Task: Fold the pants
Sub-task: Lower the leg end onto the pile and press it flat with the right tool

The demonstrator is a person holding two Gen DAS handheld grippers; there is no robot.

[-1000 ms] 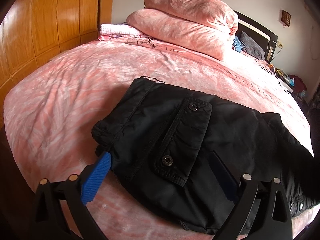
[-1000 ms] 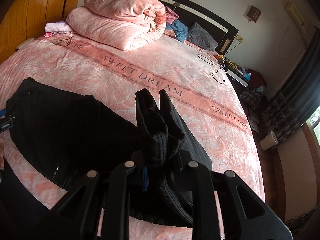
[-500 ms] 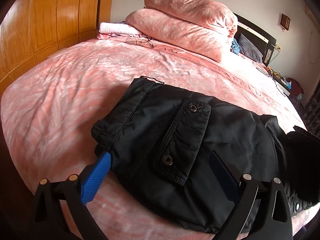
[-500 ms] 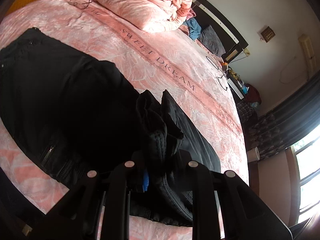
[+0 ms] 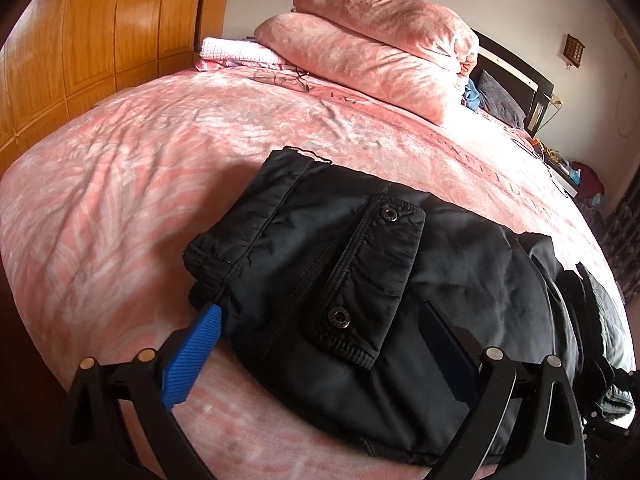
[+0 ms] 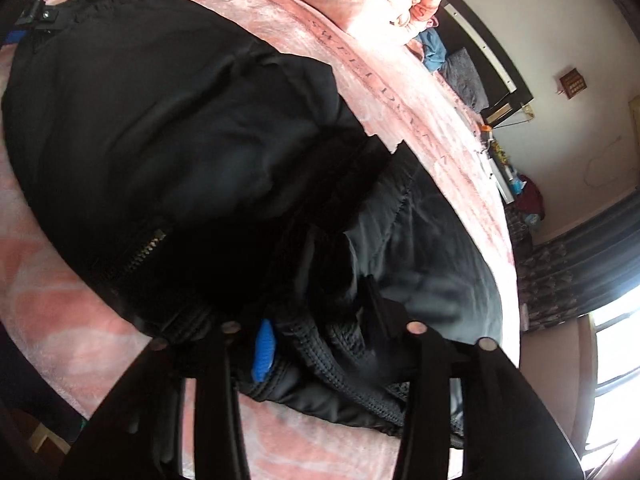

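— While I watched the right gripper (image 6: 316, 332), its jaws had just been opening, and the ribbed hems lay loose between them.
— And the left gripper (image 5: 320, 332)?
— Spread wide over the waistband, pinching nothing. I saw the black pants (image 5: 360, 280) lying folded on the pink bedspread (image 5: 120, 200), flap pocket (image 5: 376, 272) up, folded quilt (image 5: 380, 48) beyond.

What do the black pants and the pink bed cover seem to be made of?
The pants look like smooth woven synthetic, maybe nylon: faint sheen, crisp creases, metal snaps. The bed cover looks like soft plush fleece: fuzzy, matte nap with a pale printed pattern.
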